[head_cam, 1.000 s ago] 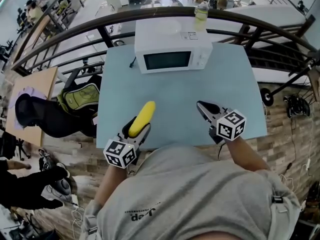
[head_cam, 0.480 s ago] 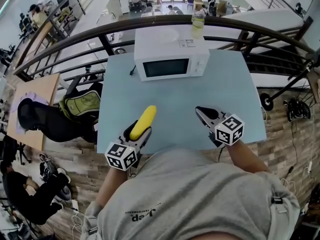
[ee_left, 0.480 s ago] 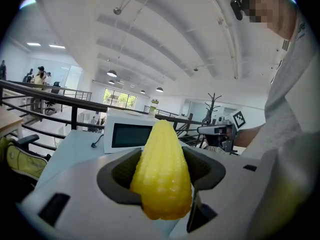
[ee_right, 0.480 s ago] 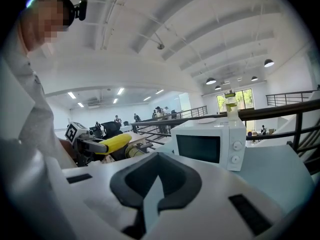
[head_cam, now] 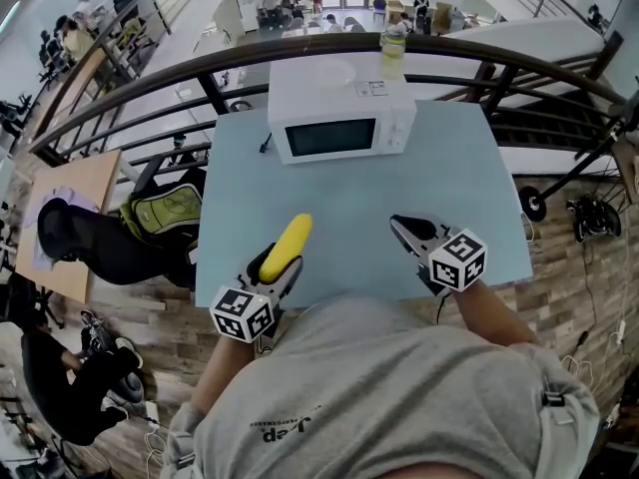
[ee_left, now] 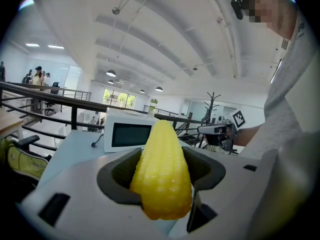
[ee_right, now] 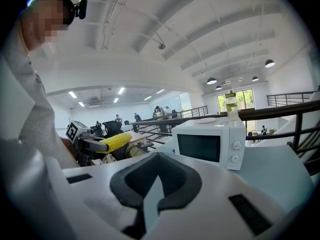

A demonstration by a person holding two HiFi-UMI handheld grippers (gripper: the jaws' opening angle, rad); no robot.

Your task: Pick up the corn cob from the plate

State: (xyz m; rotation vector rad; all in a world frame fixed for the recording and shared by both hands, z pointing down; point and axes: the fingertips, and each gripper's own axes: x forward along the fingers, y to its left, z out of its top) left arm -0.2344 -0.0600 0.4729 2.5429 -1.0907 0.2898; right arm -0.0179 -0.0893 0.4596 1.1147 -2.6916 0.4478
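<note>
A yellow corn cob [head_cam: 287,243] is held above the near left part of the pale blue table [head_cam: 359,193], its tip pointing toward the microwave. My left gripper [head_cam: 282,259] is shut on the cob's thick end; in the left gripper view the corn cob [ee_left: 162,174] fills the space between both dark pads. My right gripper [head_cam: 401,225] hovers over the near right of the table, jaws together with nothing in them. The right gripper view shows the left gripper [ee_right: 100,145] with the corn cob [ee_right: 114,142] off to the left. A white plate [head_cam: 329,68] rests on top of the microwave.
A white microwave [head_cam: 342,118] stands at the table's far edge, door shut, with a bottle [head_cam: 395,40] on its top right. A curved dark railing [head_cam: 479,53] runs behind the table. Bags and a seated person lie on a lower floor at the left.
The right gripper has rolled slightly and shifted a touch. The left gripper and the corn cob stay where they were.
</note>
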